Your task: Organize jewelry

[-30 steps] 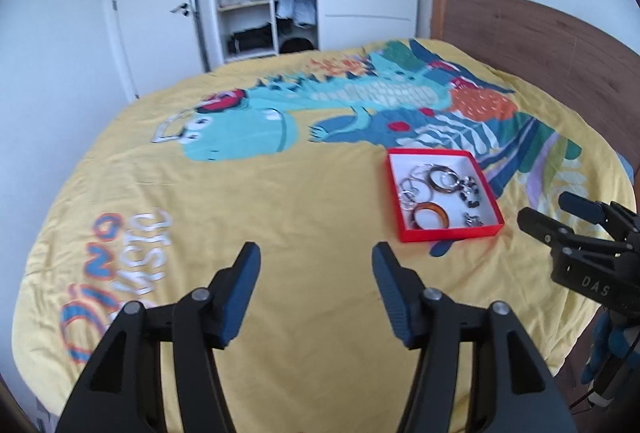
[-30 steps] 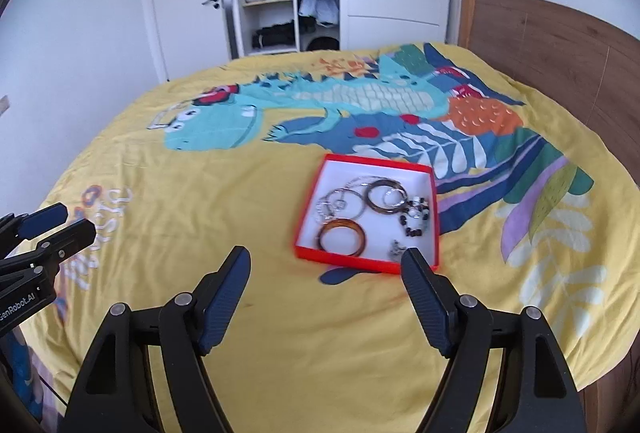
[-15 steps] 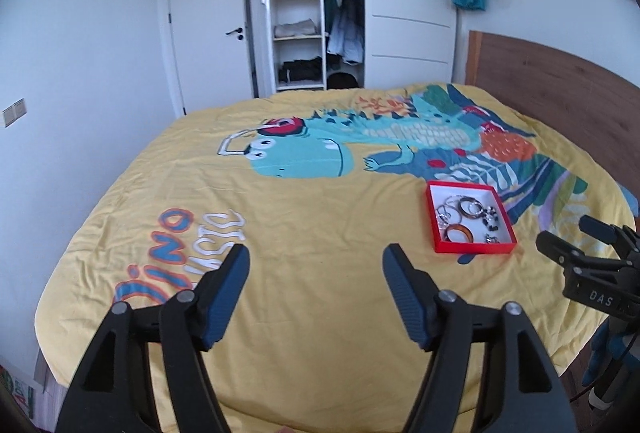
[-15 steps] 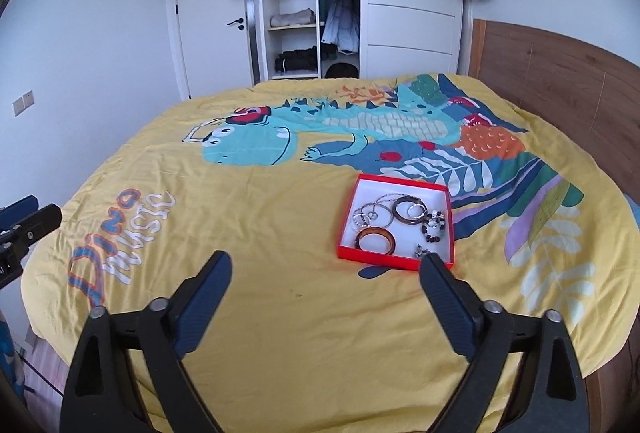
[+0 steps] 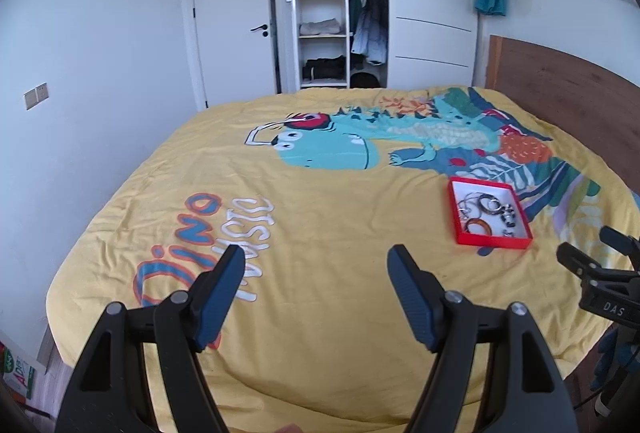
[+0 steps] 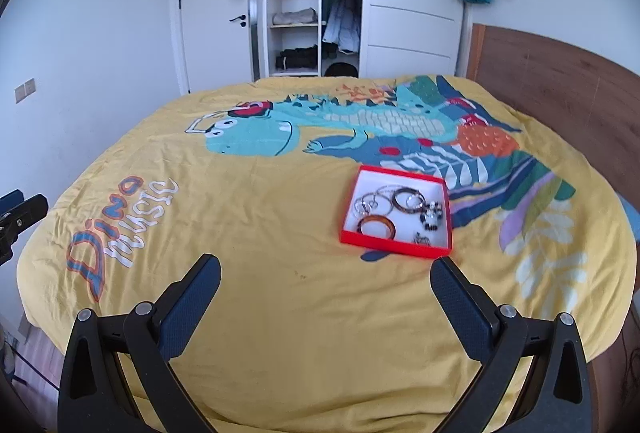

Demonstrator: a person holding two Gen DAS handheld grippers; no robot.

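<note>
Both tongs, left and right, pulled back from red tray on bed, jaws spread, empty. Jewelry inside: light, tangle-prone; pinch bangle rim.

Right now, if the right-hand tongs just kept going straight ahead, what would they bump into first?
Probably the bare yellow bedspread. The open right tongs point down at it, short of the red tray of jewelry, which sits slightly right of their line. Depth is hard to judge.

Bedspread print reads "Dino music" in orange-blue and white letters. "DAS" in white on the right gripper body, rest cut off.
</note>
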